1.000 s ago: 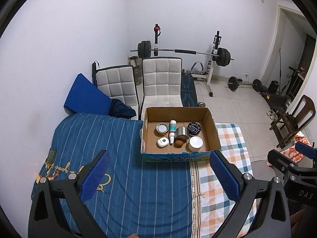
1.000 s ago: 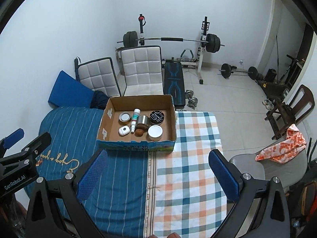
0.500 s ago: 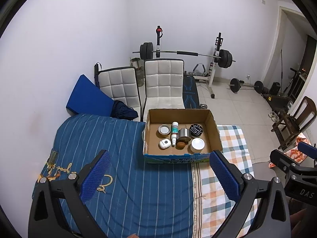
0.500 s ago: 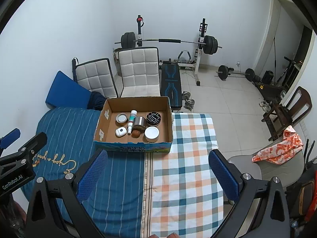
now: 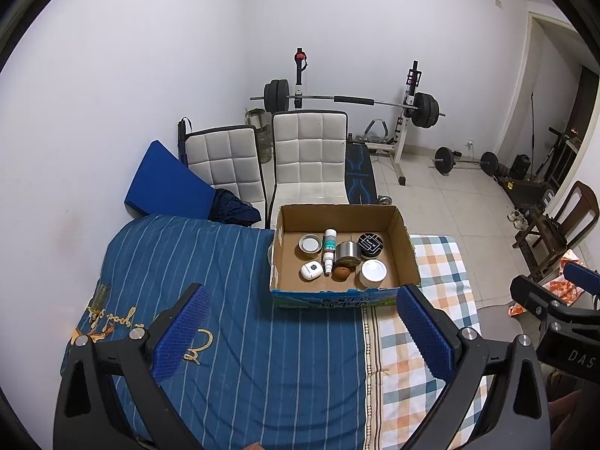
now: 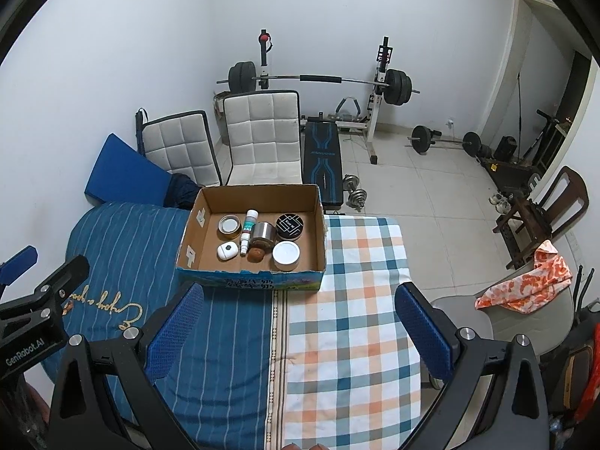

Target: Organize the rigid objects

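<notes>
While both grippers hover spread and empty, cardboard box sits ahead.
Left gripper, right gripper: white bottle likely light, slick; pinch mid-body.

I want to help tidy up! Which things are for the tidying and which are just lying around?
For the job:
cardboard box
white round tin
black patterned tin
metal can
small white bottle
white oval case

Just lying about:
barbell rack
white chairs
dumbbell
orange cloth
</notes>
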Demonstrator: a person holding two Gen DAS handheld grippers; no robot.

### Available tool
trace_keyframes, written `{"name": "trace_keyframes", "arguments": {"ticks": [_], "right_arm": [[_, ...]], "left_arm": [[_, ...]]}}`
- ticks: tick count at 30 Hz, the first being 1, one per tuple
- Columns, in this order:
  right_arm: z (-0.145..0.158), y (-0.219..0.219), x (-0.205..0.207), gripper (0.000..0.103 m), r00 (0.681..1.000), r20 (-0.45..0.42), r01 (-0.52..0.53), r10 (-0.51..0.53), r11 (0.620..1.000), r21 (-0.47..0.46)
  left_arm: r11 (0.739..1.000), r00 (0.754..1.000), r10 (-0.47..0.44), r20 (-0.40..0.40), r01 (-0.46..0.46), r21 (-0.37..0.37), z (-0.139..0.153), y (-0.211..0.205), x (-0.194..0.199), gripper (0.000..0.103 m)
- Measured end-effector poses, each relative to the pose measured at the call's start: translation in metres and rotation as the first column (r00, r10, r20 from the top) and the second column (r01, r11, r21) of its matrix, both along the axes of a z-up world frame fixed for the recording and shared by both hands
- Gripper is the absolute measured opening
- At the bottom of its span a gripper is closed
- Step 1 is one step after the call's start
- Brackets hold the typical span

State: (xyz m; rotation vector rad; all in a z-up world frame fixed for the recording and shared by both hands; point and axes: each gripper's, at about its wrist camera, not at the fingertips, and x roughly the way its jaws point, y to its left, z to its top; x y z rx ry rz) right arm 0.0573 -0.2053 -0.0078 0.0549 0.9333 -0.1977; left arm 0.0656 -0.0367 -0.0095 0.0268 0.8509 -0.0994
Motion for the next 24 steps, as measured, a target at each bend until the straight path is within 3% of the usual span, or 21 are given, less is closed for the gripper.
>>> {"name": "trace_keyframes", "arguments": {"ticks": [24], "right_arm": [[0.0067,-0.0057,0.0002,0.103,1.0,0.009,0.009,-0.009,1.0,-0.011]], "left_arm": [[1.0,1.0,-0.011,-0.014,0.01,-0.014,-0.0052,-0.0009,0.0001,0.103]]}}
